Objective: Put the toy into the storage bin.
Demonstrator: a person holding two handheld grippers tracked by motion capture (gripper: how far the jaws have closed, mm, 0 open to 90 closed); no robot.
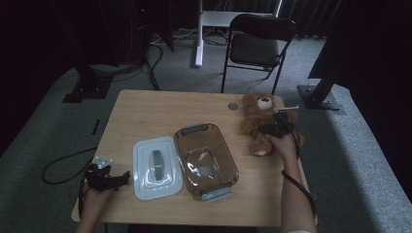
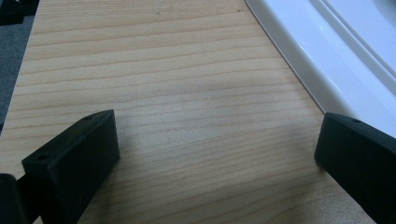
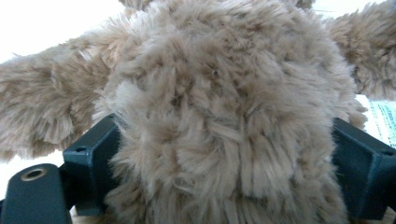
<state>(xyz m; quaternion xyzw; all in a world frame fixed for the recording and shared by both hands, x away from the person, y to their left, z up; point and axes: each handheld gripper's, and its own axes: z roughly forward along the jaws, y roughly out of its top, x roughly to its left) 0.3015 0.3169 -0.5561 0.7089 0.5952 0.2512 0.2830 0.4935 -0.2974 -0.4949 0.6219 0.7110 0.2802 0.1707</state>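
I find no word, number or brand that I can read on anything here. In my right gripper view a pale sheet (image 3: pixel 382 122) at the right edge, behind the teddy bear (image 3: pixel 224 116), carries faint greenish print, but it is too blurred to make out. The lid (image 1: pixel 156 167) and container (image 1: pixel 206 158) show no label.
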